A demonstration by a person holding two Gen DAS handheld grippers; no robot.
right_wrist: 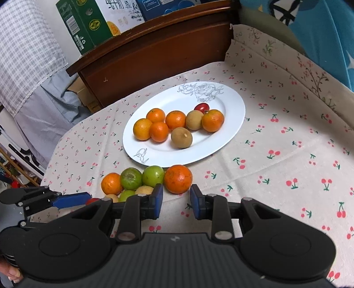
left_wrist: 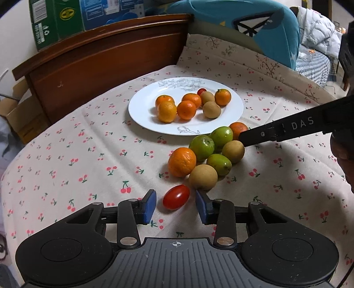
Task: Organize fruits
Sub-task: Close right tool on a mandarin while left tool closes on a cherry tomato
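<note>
A bed covered by a cherry-print cloth (left_wrist: 88,155), with a dark wooden headboard (left_wrist: 106,51) and stacked cartons (left_wrist: 55,20) behind it, serves as the work surface. Ahead of both tongs, a white oval plate (left_wrist: 146,119) with a grey line drawing carries five mandarins, two tan round fruits and one cherry tomato (right_wrist: 201,107) at its far edge. Between the plate and the tongs lies a loose cluster on the cloth: a mandarin (left_wrist: 181,162), two green fruits (left_wrist: 201,145) in a row, a third green fruit (left_wrist: 219,164), two tan fruits (left_wrist: 203,177), and a second mandarin (right_wrist: 178,179) at the end of the row.

Left gripper (left_wrist: 176,205): blue pads apart, bracketing a loose cherry tomato (left_wrist: 176,197) that lies on the cloth between them; neither pad visibly touches it, though the gap to each is small. The nearest tan fruit sits just beyond the right-hand pad.

Right gripper (right_wrist: 176,200): pads narrowly apart with nothing between them, tips just short of the second mandarin. In the left wrist view its black finger (left_wrist: 276,133) reaches in from the right, its tip against that end of the cluster; whether it touches cannot be told.
</note>
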